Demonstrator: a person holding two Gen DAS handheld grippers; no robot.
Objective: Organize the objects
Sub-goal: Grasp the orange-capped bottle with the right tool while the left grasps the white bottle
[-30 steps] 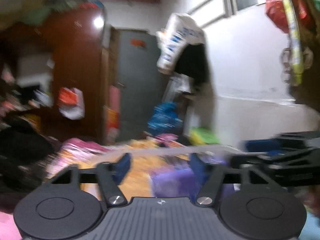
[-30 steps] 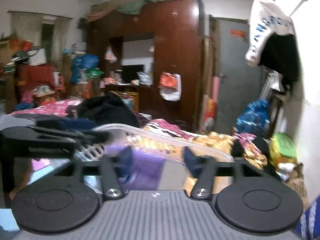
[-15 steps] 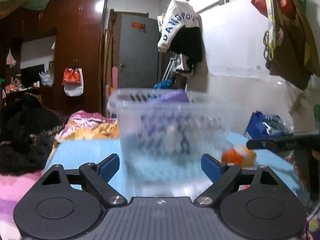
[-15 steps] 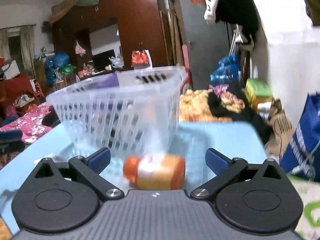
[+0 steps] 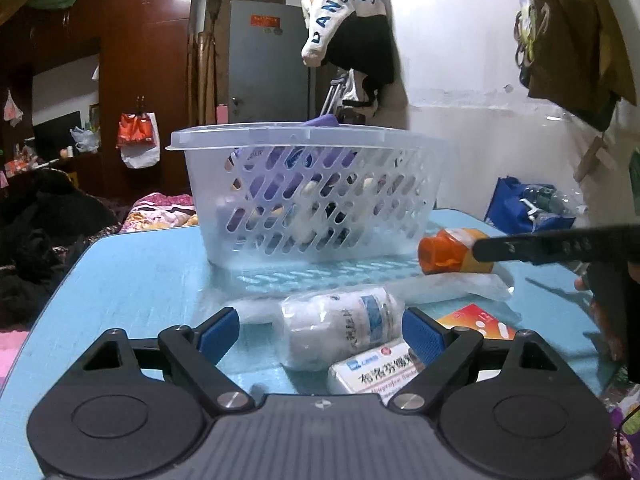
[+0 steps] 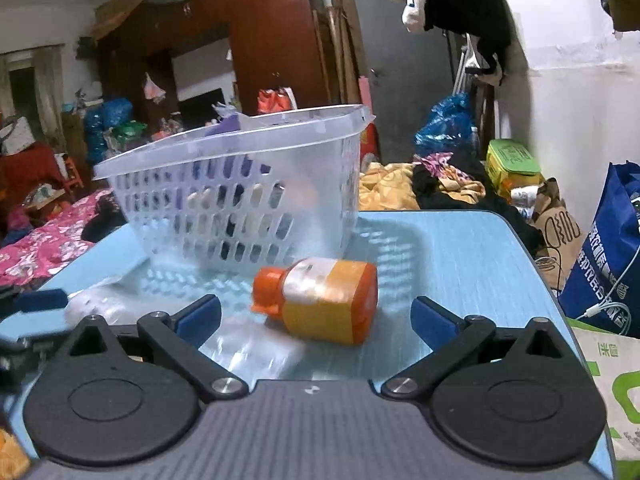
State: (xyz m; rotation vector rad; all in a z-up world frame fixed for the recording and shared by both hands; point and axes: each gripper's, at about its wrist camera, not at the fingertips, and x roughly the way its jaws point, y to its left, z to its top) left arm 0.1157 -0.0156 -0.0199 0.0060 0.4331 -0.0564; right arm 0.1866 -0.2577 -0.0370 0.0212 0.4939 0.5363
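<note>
A clear plastic basket (image 5: 312,196) (image 6: 240,200) with several items inside stands on the light blue table (image 5: 132,280). My left gripper (image 5: 322,330) is open, its blue pads either side of a white bottle (image 5: 340,324) lying on its side. A white medicine box (image 5: 376,372) lies just in front of that bottle. My right gripper (image 6: 316,318) is open around an orange bottle (image 6: 324,300) lying on the table; the orange bottle also shows in the left wrist view (image 5: 448,250), partly behind the right gripper's finger (image 5: 560,246).
A clear plastic bag (image 5: 452,286) and a red-and-white card (image 5: 476,320) lie on the table right of the white bottle. A blue bag (image 6: 612,264) stands off the table's right edge. Clothes and bedding (image 6: 400,184) lie beyond the far edge.
Both grippers came down from the basket's rim to the table. The left now frames the white bottle, the right the orange bottle, and both have opened wide.
</note>
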